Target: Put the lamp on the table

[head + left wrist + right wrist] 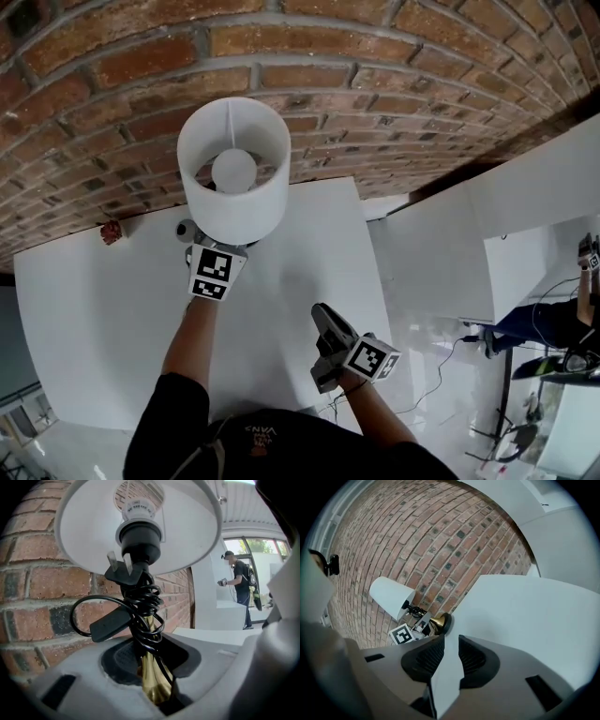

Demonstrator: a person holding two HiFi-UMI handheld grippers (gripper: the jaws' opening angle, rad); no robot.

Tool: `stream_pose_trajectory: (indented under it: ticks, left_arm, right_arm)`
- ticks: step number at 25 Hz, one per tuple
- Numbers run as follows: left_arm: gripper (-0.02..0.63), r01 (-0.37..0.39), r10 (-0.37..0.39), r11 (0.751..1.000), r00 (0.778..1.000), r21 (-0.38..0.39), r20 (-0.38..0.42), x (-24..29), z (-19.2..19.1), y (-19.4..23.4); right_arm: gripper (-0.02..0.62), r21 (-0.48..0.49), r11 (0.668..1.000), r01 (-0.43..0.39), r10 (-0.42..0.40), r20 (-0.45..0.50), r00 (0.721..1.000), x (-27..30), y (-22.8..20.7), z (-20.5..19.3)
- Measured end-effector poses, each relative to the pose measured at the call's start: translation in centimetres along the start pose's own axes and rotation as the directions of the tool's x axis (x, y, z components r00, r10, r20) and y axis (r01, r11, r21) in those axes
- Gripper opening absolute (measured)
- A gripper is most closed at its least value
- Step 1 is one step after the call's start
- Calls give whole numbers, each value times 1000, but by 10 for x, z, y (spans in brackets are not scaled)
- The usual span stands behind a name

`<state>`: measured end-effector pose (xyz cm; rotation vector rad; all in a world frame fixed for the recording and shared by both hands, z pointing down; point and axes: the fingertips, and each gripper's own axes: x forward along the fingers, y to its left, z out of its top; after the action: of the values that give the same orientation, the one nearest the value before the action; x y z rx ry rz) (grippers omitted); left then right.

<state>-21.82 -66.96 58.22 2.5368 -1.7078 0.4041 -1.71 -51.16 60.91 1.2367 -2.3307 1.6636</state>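
The white table [84, 319] stood pushed up against a red brick wall [394, 84], its top broad and plain white. A small red object [112, 232] sat on it at the wall side; I couldn't tell what it was. The table's right edge ran beside a low white block [436, 253], with a narrow strip of glossy white floor [422, 375] between them and a dark cable [441, 361] trailing across it. Further right the room opened out, and another person [239, 585] stood well off by a bright glazed opening.

The lamp [234, 178] was over the back of the table, close to the wall, with its white drum shade uppermost. The left gripper [152, 667] had its jaws closed about halfway onto the lamp's brass stem [146, 634], low down, below the black cord [140, 606] wound round it and the plug [123, 571] tucked under the socket. The brass base [440, 622] hung near the table's far left part; I couldn't tell if it touched the top.

The right gripper [448, 644] was held nearer the front edge, well apart from the lamp. Its jaws were parted by a narrow gap with nothing between them, only the tabletop showing through
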Motion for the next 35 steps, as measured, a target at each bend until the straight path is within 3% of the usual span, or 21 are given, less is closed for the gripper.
stream_pose_trajectory:
  ticks: [18, 25, 30, 35]
  left_arm:
    - [117, -21, 20, 1000, 997, 10, 78, 2, -24, -1]
    - [120, -31, 30, 999, 995, 10, 93, 3, -26, 0]
    - [128, -38, 35, 999, 996, 31, 80, 3, -28, -1]
    - [183, -37, 38, 999, 999, -8, 33, -6, -36, -7]
  right_arm:
    - [89, 14, 999, 34, -34, -27, 999, 9, -13, 1]
    - [89, 12, 1000, 5, -5, -34, 999, 12, -5, -3]
    - [89, -24, 1000, -6, 5, -32, 999, 12, 1, -1]
    - [89, -47, 999, -19, 18, -29, 999, 6, 7, 0]
